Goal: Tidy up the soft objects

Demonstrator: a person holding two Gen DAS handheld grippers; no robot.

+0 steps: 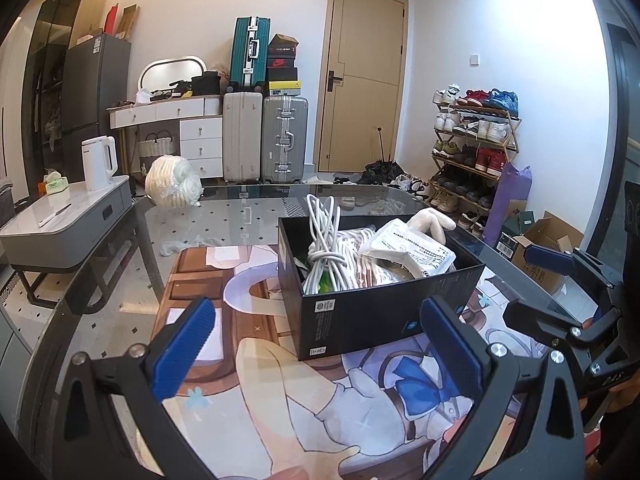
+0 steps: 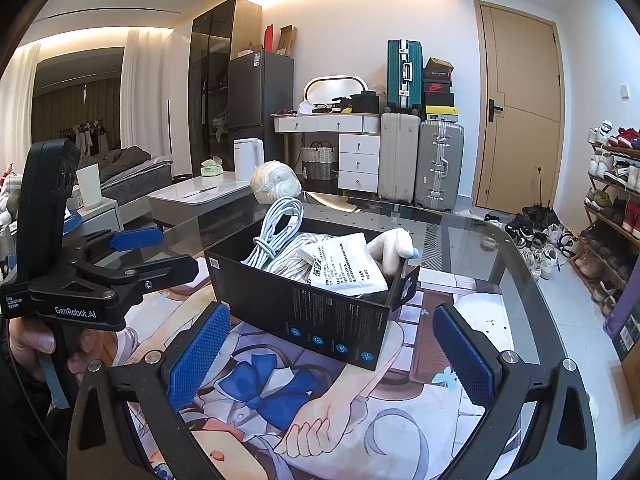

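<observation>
A black box [image 1: 380,312] [image 2: 320,316] stands on a printed mat on the glass table. In it lie a coiled white cable [image 1: 326,240] [image 2: 276,224], a white printed packet [image 1: 412,248] [image 2: 344,268], a cream plush toy [image 1: 432,220] [image 2: 394,248] and striped cloth [image 1: 360,256]. A white fluffy bundle [image 1: 172,184] [image 2: 276,182] sits at the table's far edge. My left gripper [image 1: 318,308] [image 2: 176,252] is open just short of the box's near left side. My right gripper [image 2: 330,312] [image 1: 532,284] is open at the box's near right side. Both hold nothing.
A crumpled clear wrapper [image 1: 172,246] lies on the glass left of the box. Beyond the table's left stands a grey side table [image 1: 68,216] with a white kettle [image 1: 99,162] and a tissue box. Suitcases, a shoe rack [image 1: 476,148] and cardboard boxes line the room.
</observation>
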